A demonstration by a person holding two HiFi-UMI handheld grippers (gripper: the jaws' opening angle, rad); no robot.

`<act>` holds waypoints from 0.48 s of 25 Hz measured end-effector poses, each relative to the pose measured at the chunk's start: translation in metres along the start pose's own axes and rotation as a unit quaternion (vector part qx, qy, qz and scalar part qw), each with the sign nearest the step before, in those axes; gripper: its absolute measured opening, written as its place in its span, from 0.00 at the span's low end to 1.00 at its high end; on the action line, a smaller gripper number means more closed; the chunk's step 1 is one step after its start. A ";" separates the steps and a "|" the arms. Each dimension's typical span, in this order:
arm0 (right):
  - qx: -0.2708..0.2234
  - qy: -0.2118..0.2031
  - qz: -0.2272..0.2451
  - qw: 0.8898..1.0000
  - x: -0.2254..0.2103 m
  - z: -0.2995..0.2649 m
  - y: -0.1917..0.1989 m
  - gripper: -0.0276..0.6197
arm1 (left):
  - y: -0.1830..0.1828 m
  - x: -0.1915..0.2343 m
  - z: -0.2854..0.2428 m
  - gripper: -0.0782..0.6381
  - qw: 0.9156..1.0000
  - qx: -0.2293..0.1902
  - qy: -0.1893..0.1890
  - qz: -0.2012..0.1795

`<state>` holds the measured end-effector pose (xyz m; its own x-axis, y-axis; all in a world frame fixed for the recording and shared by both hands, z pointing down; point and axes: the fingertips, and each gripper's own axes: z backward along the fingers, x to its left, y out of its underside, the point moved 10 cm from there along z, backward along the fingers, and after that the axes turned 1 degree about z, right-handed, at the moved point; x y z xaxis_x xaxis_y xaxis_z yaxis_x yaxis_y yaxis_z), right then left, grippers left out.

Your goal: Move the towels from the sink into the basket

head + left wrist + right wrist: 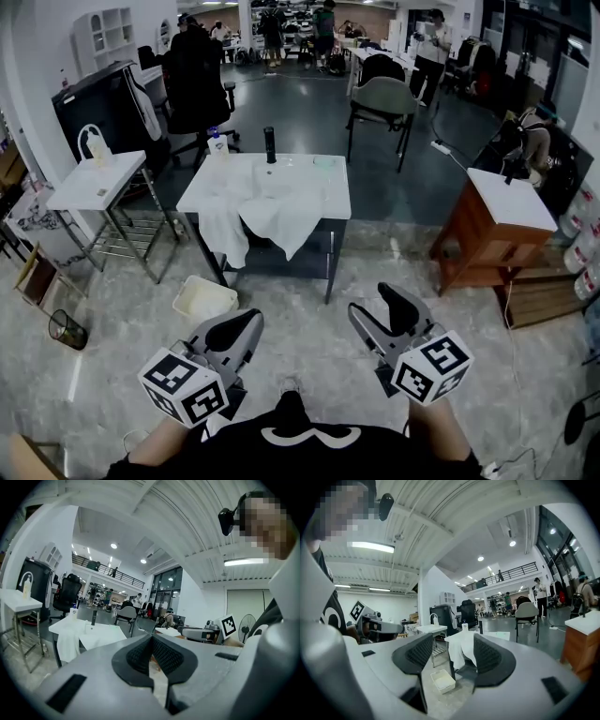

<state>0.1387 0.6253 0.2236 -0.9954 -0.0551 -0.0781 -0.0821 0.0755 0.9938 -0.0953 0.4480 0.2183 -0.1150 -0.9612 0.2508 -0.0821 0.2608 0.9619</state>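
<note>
While towels (278, 223) hang off the sink (330, 195), left gripper (151, 638) closed together, empty, right gripper (453, 641) partly apart, empty.

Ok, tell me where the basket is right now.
In the head view the basket sits on the floor left of centre, in front of the sink table, below the hanging towels.

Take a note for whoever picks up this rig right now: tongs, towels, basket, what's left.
Left tongs: shut, empty.
Right tongs: open, empty.
Both are short of the sink table.
Towels: piled on its top, hanging over the front edge.
Basket: on the floor by the table's front left leg, looks empty.
Done: nothing moved.
Left: all towels into the basket.
</note>
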 end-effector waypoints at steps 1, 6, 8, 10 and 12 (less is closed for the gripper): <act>0.009 0.003 0.000 1.000 -0.006 -0.011 0.000 0.44 | -0.002 0.010 -0.007 0.12 1.000 0.003 0.000 0.004; 0.047 0.007 -0.004 0.999 -0.042 -0.075 0.002 0.45 | -0.012 0.069 -0.049 0.12 1.000 0.018 -0.010 0.019; 0.061 0.008 -0.004 0.998 -0.058 -0.104 0.003 0.45 | -0.015 0.095 -0.067 0.12 0.999 0.023 -0.013 0.029; 0.076 0.009 -0.003 0.997 -0.073 -0.133 0.004 0.45 | -0.018 0.123 -0.084 0.12 0.999 0.028 -0.017 0.038; 0.091 0.009 0.000 0.996 -0.086 -0.164 0.006 0.45 | -0.019 0.151 -0.102 0.12 0.998 0.032 -0.022 0.045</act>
<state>0.2322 0.4670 0.2498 -0.9944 -0.0733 -0.0758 -0.0921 0.2542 0.9627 -0.0105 0.2885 0.2489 -0.1678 -0.9289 0.3302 -0.1322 0.3532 0.9262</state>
